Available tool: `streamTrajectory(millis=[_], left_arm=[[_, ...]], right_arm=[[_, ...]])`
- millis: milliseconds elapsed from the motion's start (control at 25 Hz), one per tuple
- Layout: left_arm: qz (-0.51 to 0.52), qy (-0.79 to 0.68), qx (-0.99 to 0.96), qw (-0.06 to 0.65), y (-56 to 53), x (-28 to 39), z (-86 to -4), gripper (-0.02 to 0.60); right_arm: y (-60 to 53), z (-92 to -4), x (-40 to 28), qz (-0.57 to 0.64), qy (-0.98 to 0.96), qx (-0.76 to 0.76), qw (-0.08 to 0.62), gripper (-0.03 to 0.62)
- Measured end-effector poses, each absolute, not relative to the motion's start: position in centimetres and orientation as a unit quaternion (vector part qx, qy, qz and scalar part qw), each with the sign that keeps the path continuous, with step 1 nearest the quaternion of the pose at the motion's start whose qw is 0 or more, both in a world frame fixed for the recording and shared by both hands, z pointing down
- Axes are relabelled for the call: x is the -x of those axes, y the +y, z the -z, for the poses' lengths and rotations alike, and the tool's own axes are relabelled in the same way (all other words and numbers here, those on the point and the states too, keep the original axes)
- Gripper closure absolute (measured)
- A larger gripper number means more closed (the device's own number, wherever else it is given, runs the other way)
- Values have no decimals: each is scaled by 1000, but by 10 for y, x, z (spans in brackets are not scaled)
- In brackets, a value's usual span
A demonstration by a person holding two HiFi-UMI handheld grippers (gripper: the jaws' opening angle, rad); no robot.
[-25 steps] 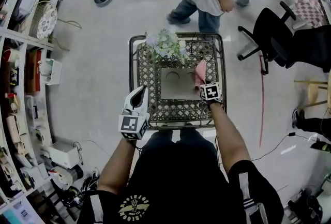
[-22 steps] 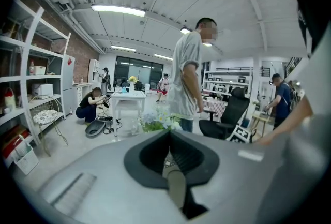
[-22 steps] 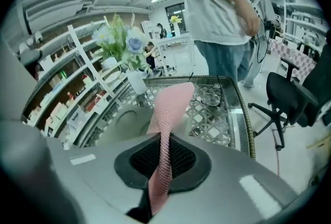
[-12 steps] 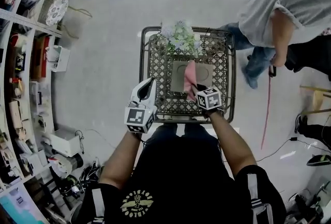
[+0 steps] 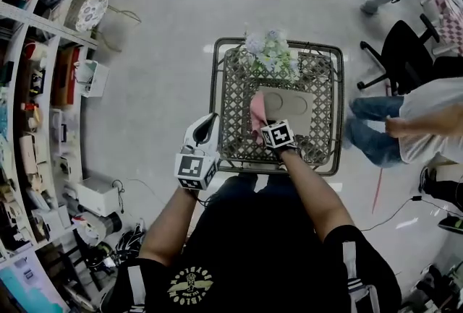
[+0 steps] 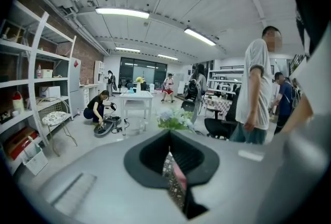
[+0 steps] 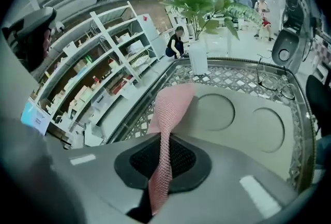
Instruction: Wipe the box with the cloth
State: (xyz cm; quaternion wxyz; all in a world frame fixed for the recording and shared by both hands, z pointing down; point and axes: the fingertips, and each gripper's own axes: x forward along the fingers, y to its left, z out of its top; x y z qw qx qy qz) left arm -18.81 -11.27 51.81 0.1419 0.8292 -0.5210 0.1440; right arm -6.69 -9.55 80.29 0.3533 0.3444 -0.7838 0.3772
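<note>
A flat grey box (image 5: 293, 105) with two round hollows in its top lies on a metal lattice table (image 5: 235, 98). My right gripper (image 5: 262, 123) is shut on a pink cloth (image 5: 257, 113), which hangs at the box's left edge. In the right gripper view the cloth (image 7: 170, 106) runs up from between the jaws of the right gripper (image 7: 164, 140) and drapes onto the box (image 7: 238, 119). My left gripper (image 5: 208, 122) hovers just off the table's left rim, its jaws together and holding nothing. In the left gripper view the left gripper (image 6: 173, 176) shows only a thin slit.
A white vase of flowers (image 5: 269, 51) stands at the table's far edge, behind the box. Shelving (image 5: 43, 87) lines the left wall. A person (image 5: 412, 123) stands close to the table's right side, beside an office chair (image 5: 405, 51). Another person (image 6: 98, 109) crouches further back.
My right gripper has dragged the pink cloth leftward across the box, from its right edge to its left edge. The left gripper shifted slightly. The standing person walked round to the right.
</note>
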Motion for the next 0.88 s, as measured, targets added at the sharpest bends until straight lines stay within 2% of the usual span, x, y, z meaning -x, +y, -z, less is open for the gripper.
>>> streamTrajectory(millis=[360,880], left_arm=[[-157,-510,-834,140,-121,204,-519,581],[-139,-478,-857,129,-133,167,-512,581]], right_arm=[[-97,-829,54,-353,-761,-363,406,571],[-89,-829,-27,-361,-726,-417,411,571]])
